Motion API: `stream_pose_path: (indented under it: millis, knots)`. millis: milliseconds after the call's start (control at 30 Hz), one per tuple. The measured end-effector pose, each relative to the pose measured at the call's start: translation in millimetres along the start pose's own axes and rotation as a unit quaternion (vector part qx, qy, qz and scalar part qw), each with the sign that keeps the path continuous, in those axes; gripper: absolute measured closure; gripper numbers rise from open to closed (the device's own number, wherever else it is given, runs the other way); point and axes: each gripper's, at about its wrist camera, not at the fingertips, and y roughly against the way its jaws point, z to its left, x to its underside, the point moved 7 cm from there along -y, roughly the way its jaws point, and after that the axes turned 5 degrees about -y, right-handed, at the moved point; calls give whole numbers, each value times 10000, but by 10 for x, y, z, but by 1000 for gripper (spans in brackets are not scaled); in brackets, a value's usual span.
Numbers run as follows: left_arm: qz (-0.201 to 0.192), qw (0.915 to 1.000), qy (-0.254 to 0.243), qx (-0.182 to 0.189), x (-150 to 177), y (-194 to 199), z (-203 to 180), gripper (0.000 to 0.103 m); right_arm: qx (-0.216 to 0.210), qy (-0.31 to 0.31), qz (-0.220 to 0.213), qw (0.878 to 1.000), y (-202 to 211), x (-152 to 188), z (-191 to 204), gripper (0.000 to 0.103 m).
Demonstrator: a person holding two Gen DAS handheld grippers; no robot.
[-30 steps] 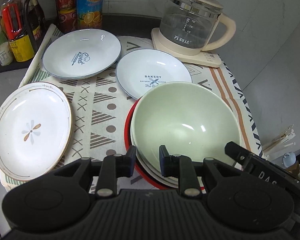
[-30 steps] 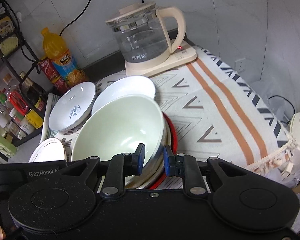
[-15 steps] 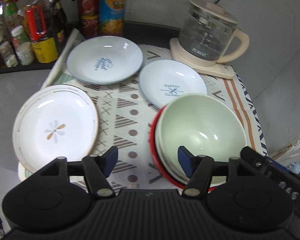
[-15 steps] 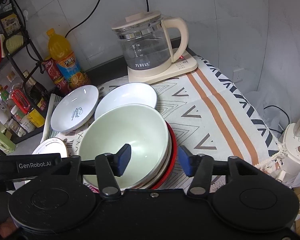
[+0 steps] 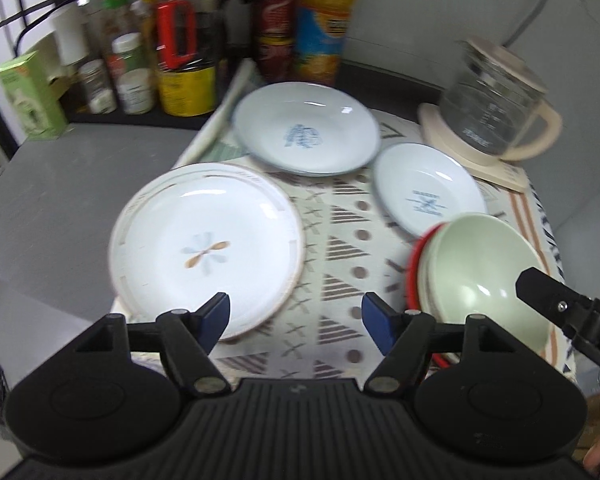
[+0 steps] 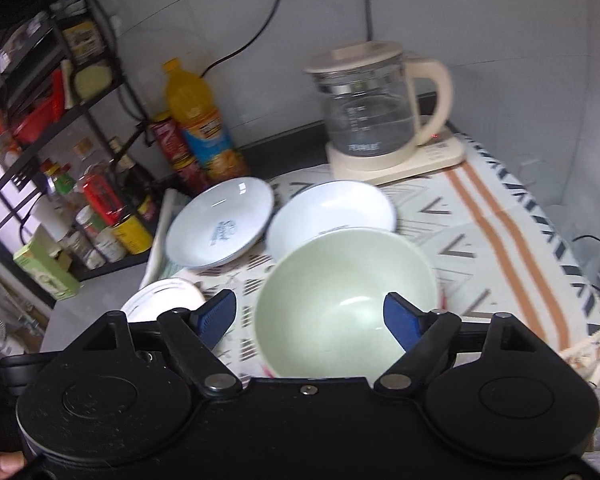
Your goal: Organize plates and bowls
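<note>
Two grippers, left (image 5: 296,318) and right (image 6: 310,316), are spread and empty; I hold them off the bowl stack (image 6: 344,300), nested at the cloth's (image 5: 340,280) near edge to save room.

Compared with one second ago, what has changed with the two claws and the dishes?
Both claws were nearly shut at the pale green bowl's near rim; now the left claw and right claw are wide open, holding nothing. The left claw has drawn back and swung toward the flower plate. The bowl stack and the plates lie as before.
</note>
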Motion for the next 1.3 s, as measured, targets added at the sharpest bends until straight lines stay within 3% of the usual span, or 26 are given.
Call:
stream_pose_path:
  millis: [367, 667, 1000, 1300]
  knots:
    - [181, 9981, 530, -247, 66, -87, 723, 32, -294, 511, 297, 9978, -238, 137, 595, 18]
    - [235, 9972, 634, -330, -138, -240, 1177, 32, -500, 663, 472, 9954, -527, 205, 1084, 13]
    - [389, 9981, 462, -139, -556, -593, 1455, 32, -265, 438, 634, 9967, -985, 132, 1318, 13]
    - [437, 9988, 180, 119, -950, -920, 1434, 32, 102, 59, 713, 9974, -1335, 19, 1318, 13]
